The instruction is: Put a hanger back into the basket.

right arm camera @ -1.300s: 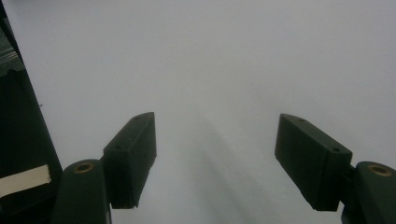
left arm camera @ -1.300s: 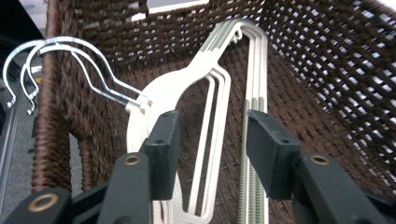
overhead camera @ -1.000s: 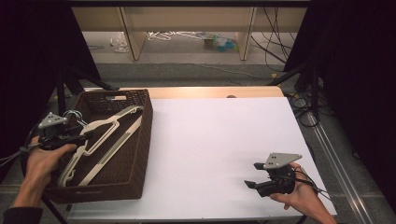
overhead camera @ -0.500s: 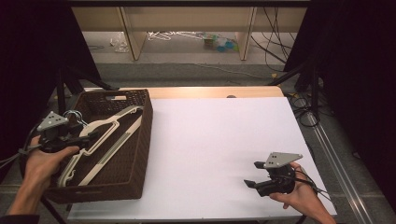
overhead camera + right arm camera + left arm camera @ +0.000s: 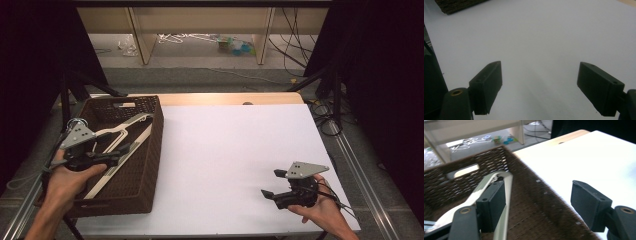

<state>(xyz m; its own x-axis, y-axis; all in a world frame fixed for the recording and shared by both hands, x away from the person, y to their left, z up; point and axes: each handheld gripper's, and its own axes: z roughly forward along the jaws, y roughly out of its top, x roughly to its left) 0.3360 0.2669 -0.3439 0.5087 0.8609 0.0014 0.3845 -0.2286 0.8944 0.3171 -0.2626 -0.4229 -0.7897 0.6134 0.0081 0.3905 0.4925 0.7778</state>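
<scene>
Left claw: held over the basket; jaws spread, just opened further, nothing gripped.
Hanger: pale, laid inside the basket, sloping from the far end toward the near left; seen just beside one left jaw.
Right claw: held low at the near right of the white table; jaws spread wide, just opened further, nothing between them.

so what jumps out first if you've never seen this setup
The dark woven basket at the table's left edge, with pale clothes hangers lying in it. The left tongs hang over it, jaws just opened, nothing between them. Across the bare white table, the right tongs sit near the front right corner, jaws apart and empty.
</scene>
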